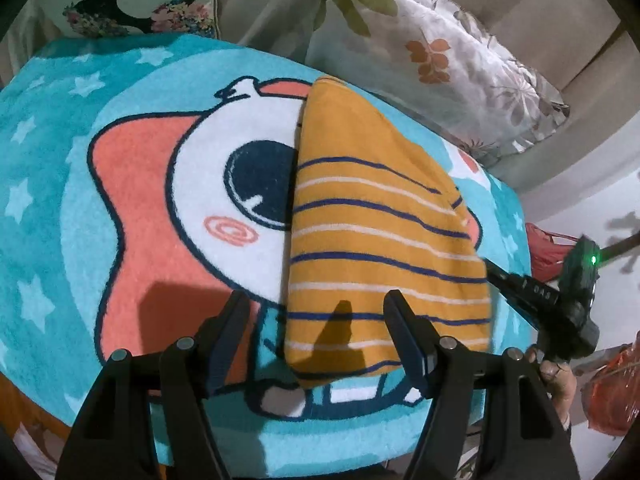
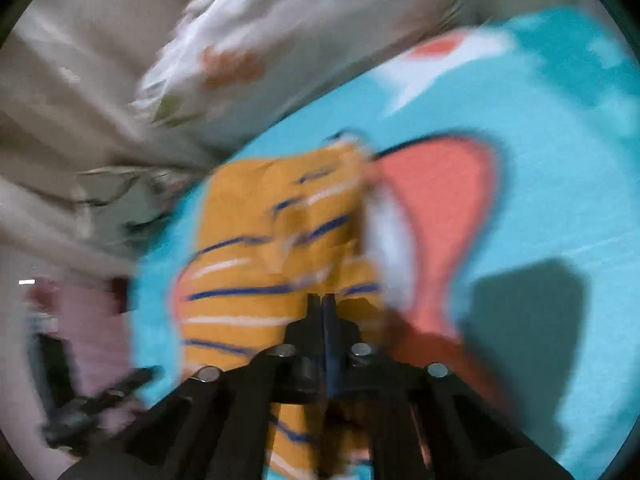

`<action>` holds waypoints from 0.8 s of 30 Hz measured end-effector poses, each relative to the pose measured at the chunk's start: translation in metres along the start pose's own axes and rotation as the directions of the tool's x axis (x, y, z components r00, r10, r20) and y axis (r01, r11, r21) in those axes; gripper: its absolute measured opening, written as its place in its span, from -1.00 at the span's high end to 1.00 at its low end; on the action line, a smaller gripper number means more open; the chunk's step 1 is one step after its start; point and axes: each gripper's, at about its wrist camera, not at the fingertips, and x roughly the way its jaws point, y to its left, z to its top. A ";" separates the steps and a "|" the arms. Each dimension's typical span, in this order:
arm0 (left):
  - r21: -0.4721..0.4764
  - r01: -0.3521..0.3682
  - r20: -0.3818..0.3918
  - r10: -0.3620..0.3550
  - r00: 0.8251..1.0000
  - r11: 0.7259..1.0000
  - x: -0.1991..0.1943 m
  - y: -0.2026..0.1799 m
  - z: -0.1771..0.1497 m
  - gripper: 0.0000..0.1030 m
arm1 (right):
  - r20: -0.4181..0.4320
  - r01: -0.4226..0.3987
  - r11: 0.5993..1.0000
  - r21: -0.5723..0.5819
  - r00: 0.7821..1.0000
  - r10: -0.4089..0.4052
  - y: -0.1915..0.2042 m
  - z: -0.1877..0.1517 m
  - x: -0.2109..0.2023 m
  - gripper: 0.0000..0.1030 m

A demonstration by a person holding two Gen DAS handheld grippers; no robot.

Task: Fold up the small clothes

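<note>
An orange garment [image 1: 372, 232] with blue and white stripes lies folded lengthwise on a turquoise cartoon rug [image 1: 60, 184]. My left gripper [image 1: 316, 312] is open and empty, hovering above the garment's near end. My right gripper [image 1: 490, 270] reaches the garment's right edge. In the blurred right wrist view its fingers [image 2: 323, 304] are closed together over the orange garment [image 2: 256, 240]; whether cloth is pinched between them cannot be told.
A leaf-print pillow [image 1: 440, 52] lies behind the rug at the right, a floral cushion [image 1: 136, 4] at the back left. Red plastic bags [image 1: 612, 388] sit at the right edge. The rug [image 2: 552, 128] extends to the right in the right wrist view.
</note>
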 end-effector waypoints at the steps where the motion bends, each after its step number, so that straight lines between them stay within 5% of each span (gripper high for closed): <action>1: 0.006 -0.003 -0.001 0.003 1.000 1.000 0.004 0.001 0.002 -0.33 | 0.004 0.049 0.999 0.022 0.999 -0.049 -0.014 -0.001 -0.006 0.98; 3: 0.007 -0.027 -0.006 0.027 1.000 1.000 0.014 0.003 0.008 -0.33 | -0.010 0.094 0.994 0.054 0.996 -0.094 -0.036 -0.003 -0.013 0.97; 7: -0.018 0.005 0.001 -0.005 1.000 1.000 0.024 0.012 0.024 -0.35 | 0.047 -0.037 0.997 0.074 0.998 0.033 -0.034 -0.001 -0.030 0.81; 9: -0.020 0.036 0.002 -0.036 0.999 0.999 0.030 0.018 0.032 -0.51 | 0.048 -0.088 0.995 0.047 0.995 0.086 -0.018 0.003 -0.026 0.07; 10: -0.028 0.048 0.000 -0.048 0.999 0.998 0.035 0.021 0.036 -0.55 | 0.047 -0.102 0.994 0.034 0.994 0.100 -0.011 0.004 -0.021 -0.46; 11: -0.032 0.057 -0.002 -0.058 0.998 0.998 0.040 0.024 0.039 -0.57 | 0.050 -0.117 0.993 0.026 0.992 0.115 -0.005 0.005 -0.016 -0.56; 15: 0.014 0.107 -0.062 -0.106 0.993 0.994 0.074 0.020 0.052 -0.66 | 0.001 -0.127 0.992 0.005 0.992 0.127 0.004 0.017 0.020 -0.56; 18: 0.016 0.201 -0.123 -0.198 0.972 0.979 0.099 0.008 0.058 -0.72 | -0.056 -0.095 0.995 0.018 0.994 0.096 0.000 0.026 0.056 -0.56; 20: 0.001 0.244 -0.173 -0.240 0.955 0.970 0.112 0.000 0.060 -0.67 | -0.086 -0.152 0.987 0.052 0.984 0.156 0.000 0.029 0.076 -0.49; 22: 0.026 0.218 -0.187 -0.209 0.960 0.976 0.108 -0.008 0.065 -0.21 | -0.107 -0.232 0.966 0.117 0.964 0.244 0.001 0.032 0.086 0.01; 24: 0.037 0.222 -0.178 -0.212 0.961 0.974 0.092 -0.010 0.073 0.21 | -0.107 -0.291 0.941 0.174 0.944 0.312 0.006 0.036 0.090 0.11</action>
